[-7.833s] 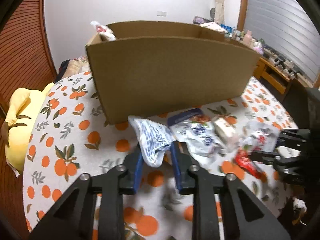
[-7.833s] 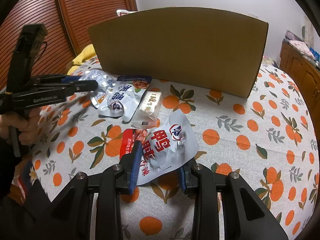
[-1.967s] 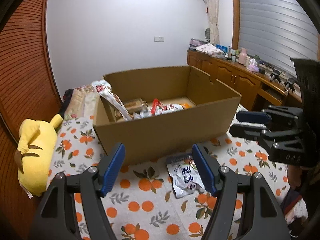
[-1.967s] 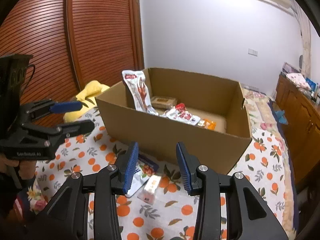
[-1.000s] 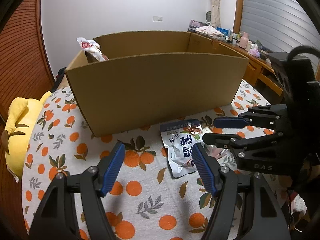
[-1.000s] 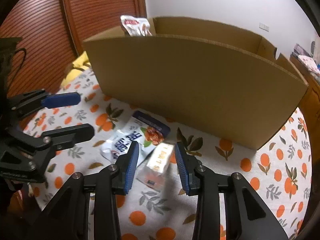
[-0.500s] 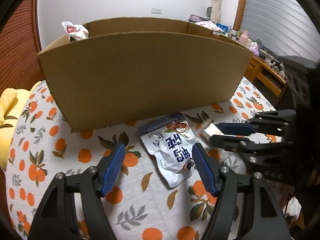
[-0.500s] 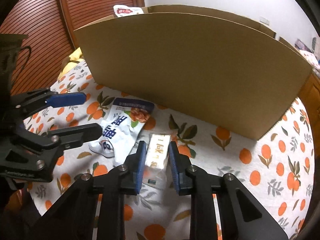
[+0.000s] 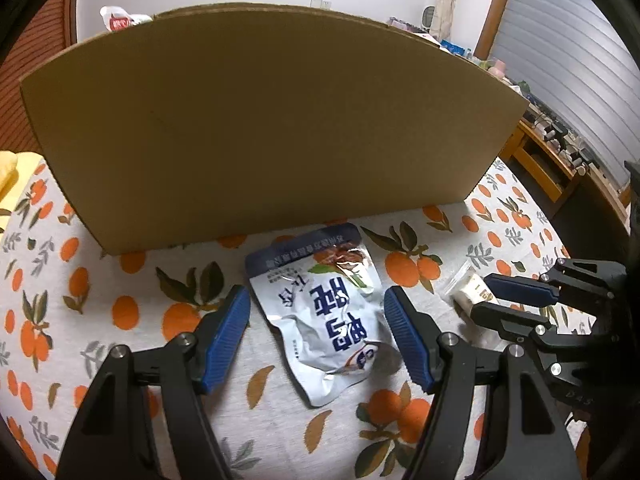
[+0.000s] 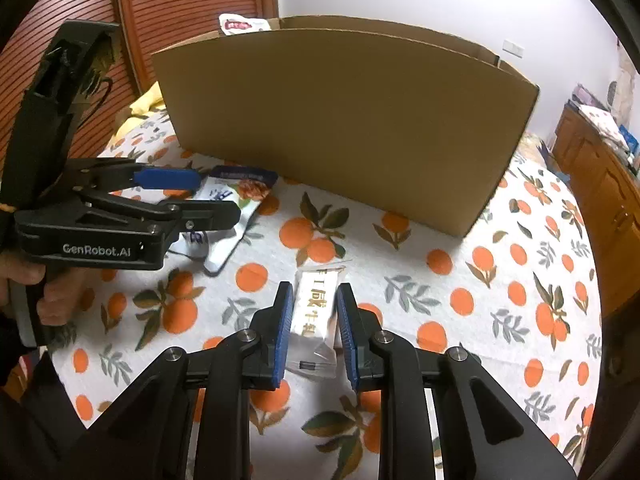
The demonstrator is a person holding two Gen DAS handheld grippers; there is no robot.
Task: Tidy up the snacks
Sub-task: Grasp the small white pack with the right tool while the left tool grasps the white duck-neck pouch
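Right wrist view: the right tool (image 10: pixel 311 300) has its blue pads closed on a small white packet (image 10: pixel 316 308) with gold lettering, lying on the orange-print cloth of the surface (image 10: pixel 460 280); its jaws have just been closing around that packet. To its left, the left tool (image 10: pixel 192 196), held in a person's hand (image 10: pixel 36 292), hangs over a white-and-blue pouch (image 10: pixel 236 196) that lies near the front wall of a cardboard box (image 10: pixel 340 120). One red-and-white wrapper (image 10: pixel 240 24) pokes above the box's far left corner.

Left wrist view: the left tool (image 9: pixel 316 320) stands open, its two pads on either side of the pouch (image 9: pixel 324 312) and not pressing on it. The pouch lies flat on the cloth, its dark-blue top edge just short of the box (image 9: pixel 260 128). At right, the right tool (image 9: pixel 492 300) shows side-on, with the packet (image 9: pixel 472 290) sticking out between its jaws. A yellow plush (image 9: pixel 8 172) shows at the left edge, and a wooden sideboard (image 9: pixel 560 160) stands beyond the surface (image 9: pixel 140 280) at right.
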